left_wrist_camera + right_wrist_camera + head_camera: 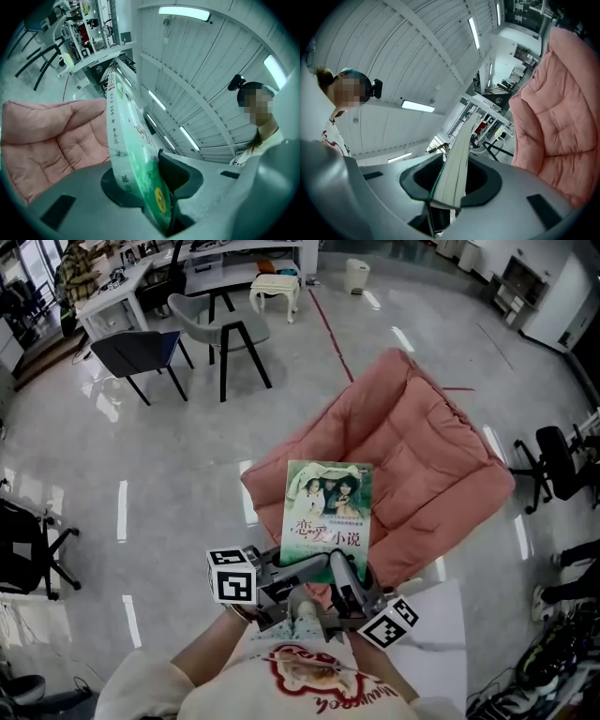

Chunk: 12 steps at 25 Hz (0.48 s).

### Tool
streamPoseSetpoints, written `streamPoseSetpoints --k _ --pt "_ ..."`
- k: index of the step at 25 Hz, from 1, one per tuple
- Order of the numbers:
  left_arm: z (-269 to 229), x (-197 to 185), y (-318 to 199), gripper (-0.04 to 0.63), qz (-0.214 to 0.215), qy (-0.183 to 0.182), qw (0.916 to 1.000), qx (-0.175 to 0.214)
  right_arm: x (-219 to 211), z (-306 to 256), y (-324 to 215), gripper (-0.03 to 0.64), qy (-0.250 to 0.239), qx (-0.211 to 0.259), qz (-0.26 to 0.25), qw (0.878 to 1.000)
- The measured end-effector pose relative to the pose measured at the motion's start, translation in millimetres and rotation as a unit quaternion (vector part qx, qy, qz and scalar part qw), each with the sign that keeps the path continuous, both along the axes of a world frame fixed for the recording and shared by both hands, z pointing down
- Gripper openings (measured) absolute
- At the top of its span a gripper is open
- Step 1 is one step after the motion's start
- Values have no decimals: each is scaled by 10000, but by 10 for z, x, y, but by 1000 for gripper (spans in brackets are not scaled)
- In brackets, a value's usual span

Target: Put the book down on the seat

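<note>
A green-covered book (328, 507) is held upright above the front edge of the pink cushioned seat (412, 442). Both grippers pinch its lower edge. My left gripper (284, 577) is shut on the bottom left corner, and my right gripper (345, 585) is shut on the bottom right. In the left gripper view the book (127, 136) stands edge-on between the pads of the left gripper (152, 180), with the seat (51, 136) to its left. The right gripper view shows the page edges (457, 159) clamped in the right gripper (449, 185); the seat (562, 117) rises at the right.
A grey chair (220, 329), a dark blue chair (141, 352) and a white stool (275, 289) stand far back left. A black office chair (553, 465) is at the right, another (28, 545) at the left. A white sheet (436, 634) lies on the glossy floor below the seat.
</note>
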<state>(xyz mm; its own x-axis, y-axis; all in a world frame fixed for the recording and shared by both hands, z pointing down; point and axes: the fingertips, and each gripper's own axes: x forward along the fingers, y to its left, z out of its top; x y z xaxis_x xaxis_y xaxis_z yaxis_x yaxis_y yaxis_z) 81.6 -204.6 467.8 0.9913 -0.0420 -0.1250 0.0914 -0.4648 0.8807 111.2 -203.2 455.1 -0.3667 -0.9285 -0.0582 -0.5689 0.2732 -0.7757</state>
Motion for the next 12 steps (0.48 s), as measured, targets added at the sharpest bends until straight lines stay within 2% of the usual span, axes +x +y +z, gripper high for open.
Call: streamPoseSetpoints --k 6,12 --pt "163 56 -97 101 -27 -35 10000 -34 68 166 -103 103 -29 -78 -14 10000" --pt "672 50 -35 101 14 -189 9994 -294 63 686 -49 103 -165 -387 32 9991"
